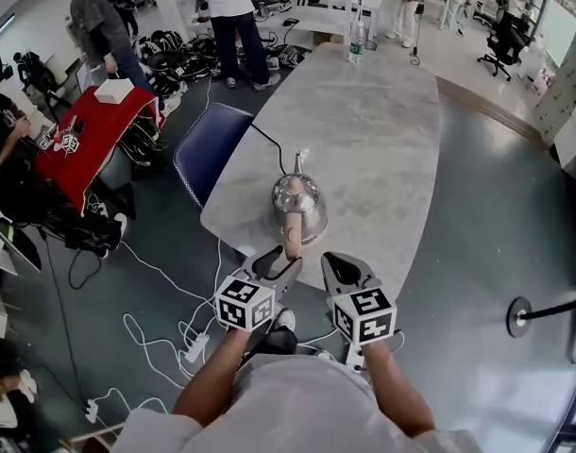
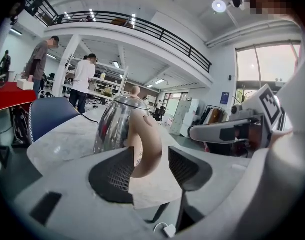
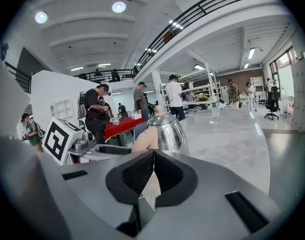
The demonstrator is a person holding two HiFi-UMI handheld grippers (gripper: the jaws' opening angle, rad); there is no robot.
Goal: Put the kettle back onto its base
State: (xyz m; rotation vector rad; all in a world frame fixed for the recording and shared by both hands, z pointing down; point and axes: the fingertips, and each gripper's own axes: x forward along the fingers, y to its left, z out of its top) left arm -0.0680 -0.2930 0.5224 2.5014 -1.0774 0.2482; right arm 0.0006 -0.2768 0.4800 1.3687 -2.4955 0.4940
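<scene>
A shiny steel kettle [image 1: 302, 206] with a beige handle [image 1: 292, 239] stands upright near the front edge of the marble table [image 1: 382, 140]. A black cord [image 1: 267, 142] runs from it off the table's left side; I cannot make out its base. My left gripper [image 1: 281, 260] is open, and in the left gripper view the kettle's handle [image 2: 145, 144] sits between the jaws of the left gripper [image 2: 151, 160] without being squeezed. My right gripper [image 1: 340, 264] hangs just right of the handle. In its own view the right gripper [image 3: 152, 159] is shut with nothing in it, the kettle [image 3: 167, 131] just beyond.
A blue chair [image 1: 208, 149] stands at the table's left edge. A water bottle [image 1: 356, 41] is at the far end. A red-covered table [image 1: 94, 130] and several people are at the left. White cables [image 1: 165, 338] lie on the floor below.
</scene>
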